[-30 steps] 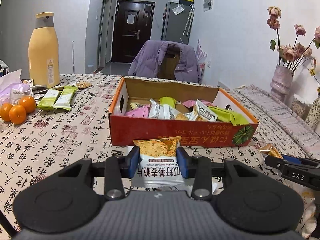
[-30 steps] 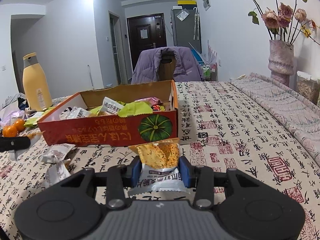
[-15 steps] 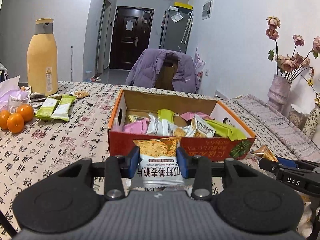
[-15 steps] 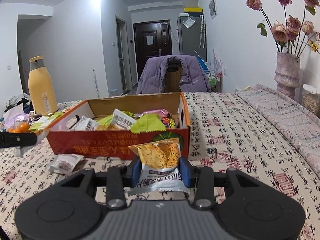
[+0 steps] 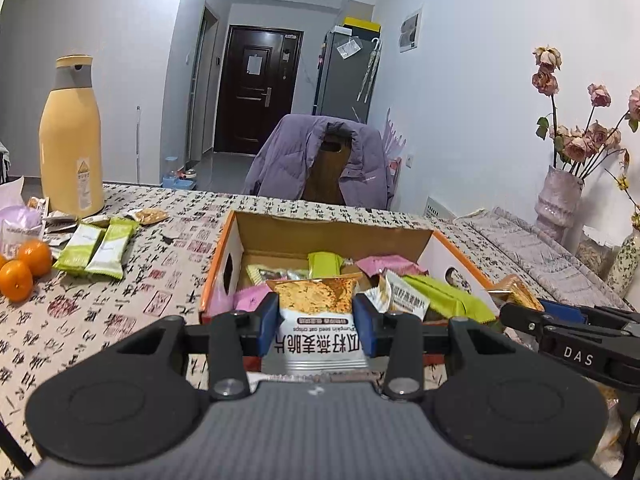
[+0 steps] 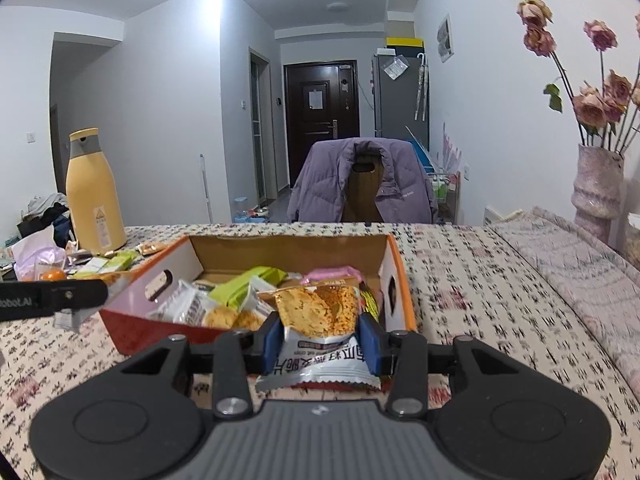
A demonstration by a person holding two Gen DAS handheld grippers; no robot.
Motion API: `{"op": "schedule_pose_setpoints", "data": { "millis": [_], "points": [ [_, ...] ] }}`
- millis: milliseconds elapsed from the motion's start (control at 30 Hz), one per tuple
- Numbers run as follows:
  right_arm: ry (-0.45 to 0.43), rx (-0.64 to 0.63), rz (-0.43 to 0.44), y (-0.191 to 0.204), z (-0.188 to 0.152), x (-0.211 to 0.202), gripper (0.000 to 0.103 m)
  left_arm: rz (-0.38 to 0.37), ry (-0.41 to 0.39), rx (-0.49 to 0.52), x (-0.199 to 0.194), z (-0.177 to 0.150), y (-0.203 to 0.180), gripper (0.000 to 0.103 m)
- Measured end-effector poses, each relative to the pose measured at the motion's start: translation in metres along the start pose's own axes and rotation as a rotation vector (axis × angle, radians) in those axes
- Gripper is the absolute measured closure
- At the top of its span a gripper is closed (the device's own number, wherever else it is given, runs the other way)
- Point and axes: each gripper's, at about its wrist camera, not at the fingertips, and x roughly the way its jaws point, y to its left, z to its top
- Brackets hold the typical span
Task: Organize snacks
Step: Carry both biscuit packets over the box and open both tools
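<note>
While my left gripper (image 5: 316,322) is clamped on a pumpkin seed oat crisp packet (image 5: 318,320), its blue pads press the packet's sides and its lower seal is cut off behind the gripper body. My right gripper (image 6: 320,338) grips a second crisp packet (image 6: 320,328) the same way, top edge tilted left. In both wrist views the held packets sit in front of the near wall of the red cardboard box (image 5: 218,256), so that wall is mostly hidden. The box interior is part filled: green (image 5: 444,296), pink (image 5: 386,266) and white wrappers overlap, lower ones not legible. In the right wrist view the left gripper's black finger (image 6: 52,298) enters at the left edge, rest cut off. On the patterned tablecloth (image 5: 120,304) lie two green packets (image 5: 98,248) and oranges (image 5: 24,268), one cropped at the edge. Farther back: a yellow bottle (image 5: 72,160), a chair with purple jacket (image 5: 320,160), a vase of flowers (image 5: 558,200)
</note>
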Motion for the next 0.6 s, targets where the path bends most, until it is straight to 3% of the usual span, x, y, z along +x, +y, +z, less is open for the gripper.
{"op": "schedule_pose_setpoints", "data": {
  "millis": [600],
  "points": [
    [-0.032, 0.036, 0.027, 0.007, 0.048, 0.07, 0.063, 0.015, -0.017, -0.053, 0.072, 0.038, -0.004, 0.062]
  ]
}}
